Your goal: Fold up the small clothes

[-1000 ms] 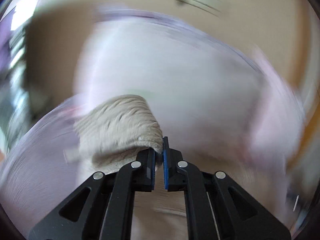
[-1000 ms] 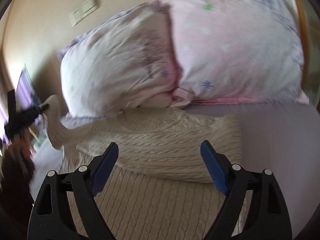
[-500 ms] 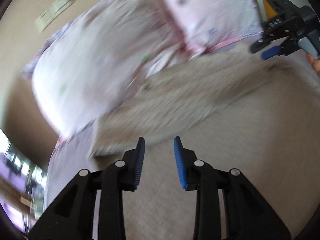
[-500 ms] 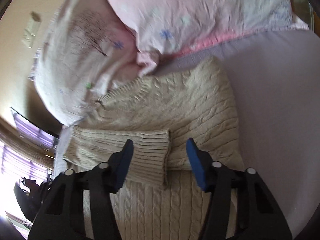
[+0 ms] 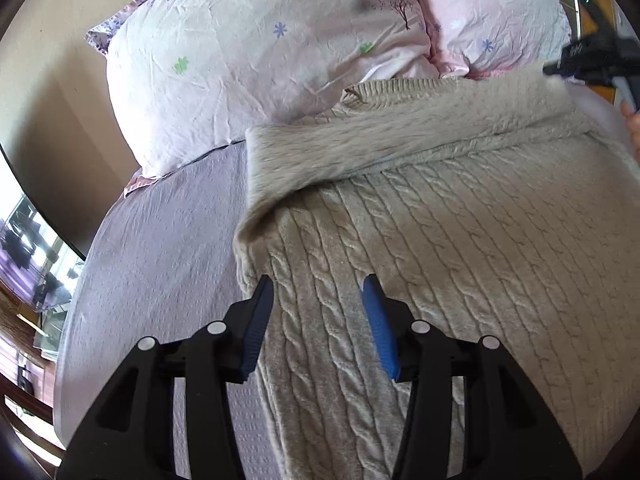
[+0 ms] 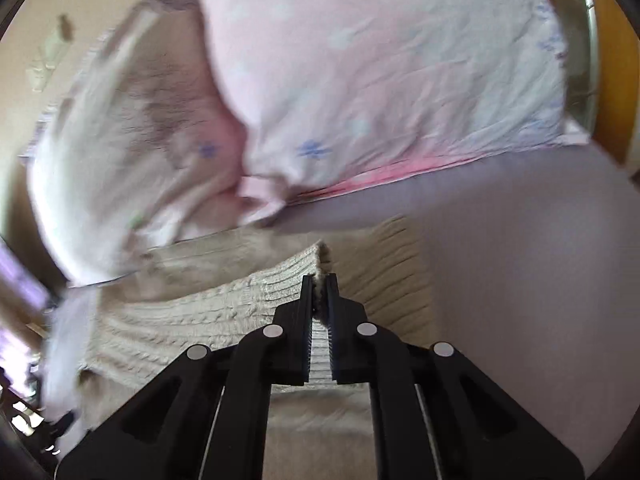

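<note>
A cream cable-knit sweater lies flat on the lilac bed sheet, with a sleeve folded across its upper part. My left gripper is open and empty, just above the sweater's left edge. My right gripper is shut on the ribbed cuff of the sleeve and holds it slightly raised over the sweater. The right gripper also shows in the left wrist view at the far right.
Two pale pink floral pillows lie against the beige wall behind the sweater. A wooden bed frame stands at the right. A window and furniture are at the far left.
My left gripper let go of the sleeve, opened and dropped to the sweater's left edge. My right gripper closed on the sleeve cuff and lifted it.
</note>
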Available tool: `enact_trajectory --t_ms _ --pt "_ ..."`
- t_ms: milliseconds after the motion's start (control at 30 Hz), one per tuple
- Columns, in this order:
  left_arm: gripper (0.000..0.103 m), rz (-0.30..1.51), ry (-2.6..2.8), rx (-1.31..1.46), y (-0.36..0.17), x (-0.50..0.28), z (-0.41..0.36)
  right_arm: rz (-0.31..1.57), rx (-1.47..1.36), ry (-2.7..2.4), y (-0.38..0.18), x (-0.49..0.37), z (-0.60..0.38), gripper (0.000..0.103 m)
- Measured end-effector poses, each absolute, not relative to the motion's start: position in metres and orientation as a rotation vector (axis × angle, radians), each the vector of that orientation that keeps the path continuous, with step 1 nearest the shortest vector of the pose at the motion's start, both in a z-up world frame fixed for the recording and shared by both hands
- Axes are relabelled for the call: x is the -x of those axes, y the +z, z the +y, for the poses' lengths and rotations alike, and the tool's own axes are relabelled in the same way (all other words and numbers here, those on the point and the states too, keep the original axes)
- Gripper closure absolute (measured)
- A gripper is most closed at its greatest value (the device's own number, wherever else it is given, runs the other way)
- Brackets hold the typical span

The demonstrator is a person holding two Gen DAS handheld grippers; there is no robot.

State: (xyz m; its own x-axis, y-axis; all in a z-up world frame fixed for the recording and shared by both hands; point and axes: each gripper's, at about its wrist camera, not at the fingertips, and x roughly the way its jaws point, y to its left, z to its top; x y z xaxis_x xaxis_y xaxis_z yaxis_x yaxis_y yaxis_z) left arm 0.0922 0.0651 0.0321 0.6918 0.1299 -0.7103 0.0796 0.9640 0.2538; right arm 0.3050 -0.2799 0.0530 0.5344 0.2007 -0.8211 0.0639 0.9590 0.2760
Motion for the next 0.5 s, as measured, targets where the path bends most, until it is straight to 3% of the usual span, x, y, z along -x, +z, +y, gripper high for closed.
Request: enact_trajectory --t_ms 67,100,167,200,233,500 --pt "0.055 0.801 0.015 -0.238 0.038 -0.090 0.069 1.073 -0.278 0.080 0.045 -0.302 -0.282 0.094" --pt "0.053 0.793 -0.001 -0.205 0.043 -0.084 0.074 1.075 -0.294 0.098 0.049 -0.294 -0.286 0.088" --pt "0.048 0.786 -0.031 -0.141 0.050 -0.078 0.085 1.050 -0.342 0.194 0.064 -0.274 -0.295 0.055" --pt "0.048 0.790 -0.050 -0.093 0.053 -0.072 0.095 1.025 -0.365 0.244 0.075 -0.262 -0.300 0.028" --pt "0.048 0.798 -0.066 -0.054 0.055 -0.068 0.103 1.002 -0.377 0.274 0.086 -0.250 -0.305 0.022" --pt "0.048 0.926 -0.172 0.239 0.049 -0.035 0.156 1.111 -0.477 0.349 0.086 -0.140 -0.364 0.027"
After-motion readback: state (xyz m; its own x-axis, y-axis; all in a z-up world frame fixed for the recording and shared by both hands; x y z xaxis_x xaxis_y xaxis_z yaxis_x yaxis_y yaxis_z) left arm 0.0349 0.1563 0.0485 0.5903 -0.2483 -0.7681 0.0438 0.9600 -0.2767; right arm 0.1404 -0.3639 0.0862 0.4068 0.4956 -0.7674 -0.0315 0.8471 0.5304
